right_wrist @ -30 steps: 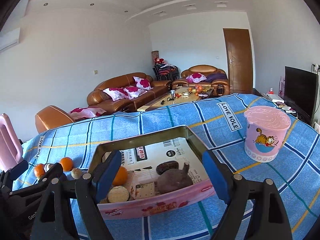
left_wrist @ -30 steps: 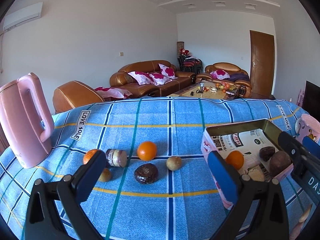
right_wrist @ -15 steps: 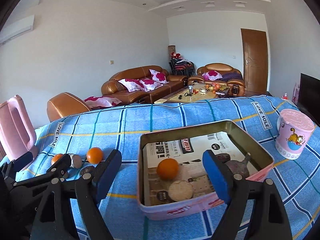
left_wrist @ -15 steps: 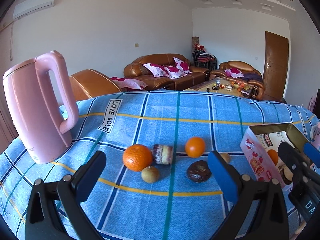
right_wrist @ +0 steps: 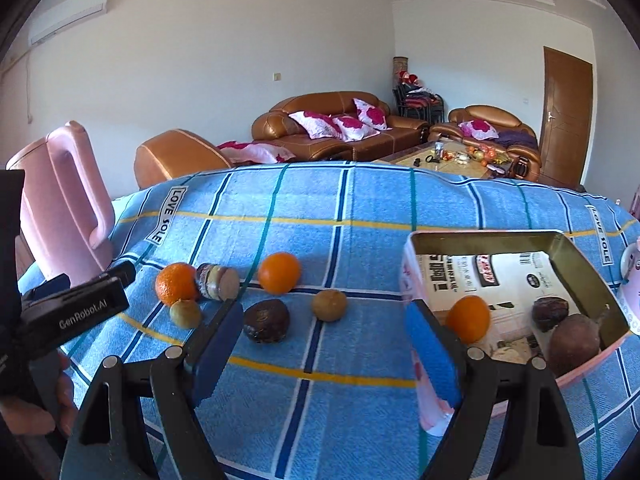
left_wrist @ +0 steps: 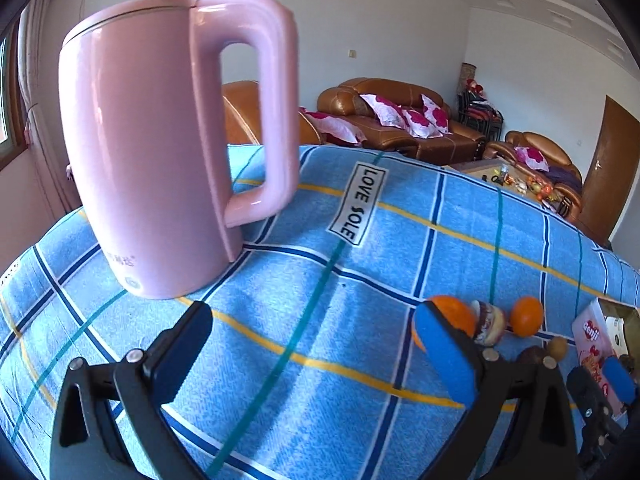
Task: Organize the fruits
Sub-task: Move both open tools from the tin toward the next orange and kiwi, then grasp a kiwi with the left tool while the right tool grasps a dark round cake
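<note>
While both tools hover over the blue checked surface (right_wrist: 360, 200), neither grips anything. The right tool (right_wrist: 326, 354) has its jaws spread, though they have just been closing a little, and only bare cloth lies between its blue pads. The left tool (left_wrist: 320, 350) likewise stands spread over empty cloth; in the right wrist view its black body appears at the lower left, held by a person's hand (right_wrist: 36, 408).

Just beyond the right tool lie six loose items: one dark wrinkled fruit (right_wrist: 267, 320), two small brownish-green fruits, the left one (right_wrist: 185, 313) and the right one (right_wrist: 329, 305), two oranges, the left orange (right_wrist: 177, 283) and the right orange (right_wrist: 279, 273), and one small jar (right_wrist: 217, 281) on its side, touching the left orange.

To the right stands one open pink tin (right_wrist: 568, 248), lined with printed paper. It holds one orange in the tin (right_wrist: 468, 319), one dark wrinkled fruit in the tin (right_wrist: 550, 313) and one larger reddish-brown fruit (right_wrist: 574, 344) near its front wall; smaller pale bits beside them are hard to tell.

Further left stands one pink kettle (left_wrist: 148, 152), upright, its handle toward the fruit. At the far right edge one pink cup (right_wrist: 632, 280) is partly visible. Beyond the surface are brown leather sofas (right_wrist: 336, 128).
</note>
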